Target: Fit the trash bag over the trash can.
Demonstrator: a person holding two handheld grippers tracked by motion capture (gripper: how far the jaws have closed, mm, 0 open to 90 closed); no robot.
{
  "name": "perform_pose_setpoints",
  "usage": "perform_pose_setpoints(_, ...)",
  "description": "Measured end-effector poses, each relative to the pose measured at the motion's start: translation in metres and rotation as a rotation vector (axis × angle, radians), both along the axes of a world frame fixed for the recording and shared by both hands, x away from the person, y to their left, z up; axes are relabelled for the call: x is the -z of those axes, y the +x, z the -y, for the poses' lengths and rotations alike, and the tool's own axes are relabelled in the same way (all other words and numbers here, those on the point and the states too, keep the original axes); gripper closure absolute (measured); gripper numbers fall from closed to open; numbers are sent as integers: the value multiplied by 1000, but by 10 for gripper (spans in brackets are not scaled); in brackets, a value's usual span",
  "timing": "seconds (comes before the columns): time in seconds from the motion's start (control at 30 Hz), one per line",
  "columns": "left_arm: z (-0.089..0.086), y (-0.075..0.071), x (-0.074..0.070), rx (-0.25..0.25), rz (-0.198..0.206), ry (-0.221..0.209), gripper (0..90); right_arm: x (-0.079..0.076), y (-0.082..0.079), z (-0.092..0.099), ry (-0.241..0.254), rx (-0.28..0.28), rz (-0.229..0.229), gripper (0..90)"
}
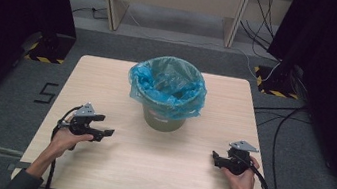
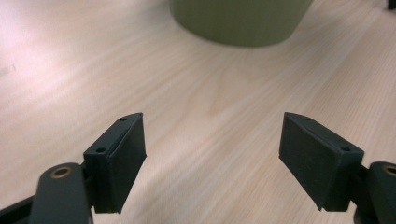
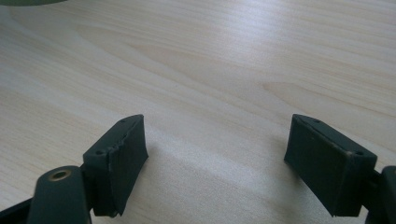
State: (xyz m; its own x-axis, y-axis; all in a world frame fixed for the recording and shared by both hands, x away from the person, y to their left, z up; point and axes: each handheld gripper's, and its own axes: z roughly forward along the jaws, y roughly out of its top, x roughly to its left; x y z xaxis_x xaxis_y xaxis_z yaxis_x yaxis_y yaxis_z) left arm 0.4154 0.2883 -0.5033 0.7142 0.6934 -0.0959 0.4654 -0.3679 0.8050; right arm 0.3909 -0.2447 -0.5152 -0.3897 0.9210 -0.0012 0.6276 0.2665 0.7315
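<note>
Oddly, floor (image 1: 13,101) reads "5" (image 1: 47,92); both hand-held grippers (L (image 1: 109,132), R (image 1: 214,158)) spread, empty.

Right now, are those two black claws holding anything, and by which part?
Nothing is held. The left gripper and the right gripper both stand open over the bare wooden table, apart from the lined bin.

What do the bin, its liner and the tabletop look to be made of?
Bin: probably plastic, an olive-green smooth matte wall with no seams showing.
Liner: thin translucent blue plastic film, crinkled and glossy, folded over the rim.
Table: pale wood or wood-look laminate; the grain lines are plain in both gripper views, with a slight sheen. Which of the two, I cannot tell.
</note>
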Motion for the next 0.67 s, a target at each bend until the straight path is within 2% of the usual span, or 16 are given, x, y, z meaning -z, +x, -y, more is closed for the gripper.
perform_pose_setpoints(0.07, -1, -2, 8, -3, -15, 13, 221, 0, 0, 0, 0, 0, 0, 205)
perform_pose_setpoints(0.13, -4, -6, 18, -4, -38, 50, 220, 0, 0, 0, -1, 1, 0, 201)
perform_pose_setpoints(0.17, -4, -6, 18, -4, -38, 50, 218, 0, 0, 0, -1, 1, 0, 201)
perform_pose_setpoints(0.23, -4, -11, 19, -8, -30, 93, 212, 0, 0, 0, -1, 3, 0, 196)
perform_pose_setpoints(0.27, -5, -17, 20, -4, -8, 122, 206, 0, 0, 0, 0, 8, -1, 191)
perform_pose_setpoints(0.5, -5, -21, 20, -25, -12, 125, 198, 0, 0, 0, -1, 17, -5, 166)
perform_pose_setpoints(0.53, -5, -21, 20, -25, -12, 126, 197, 0, 0, 0, -5, 4, -10, 138)
perform_pose_setpoints(0.67, -5, -21, 20, -25, -12, 125, 196, 0, 0, 0, -5, -2, -11, 135)
